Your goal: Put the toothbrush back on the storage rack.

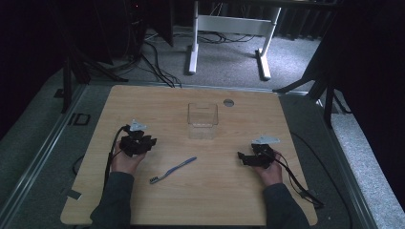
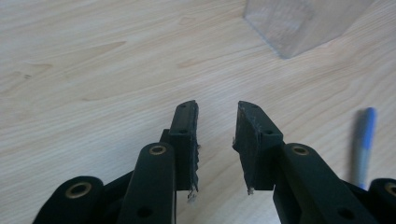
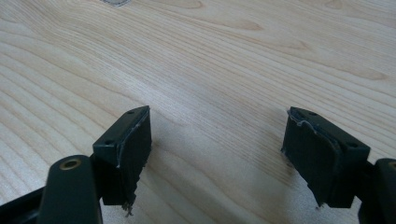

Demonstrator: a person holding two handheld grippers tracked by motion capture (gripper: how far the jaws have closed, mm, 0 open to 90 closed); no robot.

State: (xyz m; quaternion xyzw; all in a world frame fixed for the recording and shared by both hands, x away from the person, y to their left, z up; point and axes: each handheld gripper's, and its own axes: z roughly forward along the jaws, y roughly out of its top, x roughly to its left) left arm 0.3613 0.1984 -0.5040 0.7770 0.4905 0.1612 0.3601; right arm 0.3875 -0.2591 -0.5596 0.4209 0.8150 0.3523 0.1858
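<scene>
On the wooden table [image 1: 215, 200] lies a blue toothbrush [image 1: 173, 170], bristles toward the near left. Its handle [image 2: 364, 140] shows at the right edge of the left gripper view. A clear plastic box [image 1: 202, 119] stands upright behind it at the table's middle, and its corner [image 2: 299, 23] appears at the top right of that view. My left gripper [image 1: 149, 141] [image 2: 217, 109] rests low on the table left of the toothbrush, jaws a narrow gap apart and empty. My right gripper [image 1: 242, 156] [image 3: 219, 112] sits at the right, jaws wide apart over bare wood.
A round grey cable grommet [image 1: 229, 102] is set in the table's far side, right of the box. Black cables trail from both grippers over the table's edges. A white desk frame [image 1: 229, 28] stands on the carpet beyond the table.
</scene>
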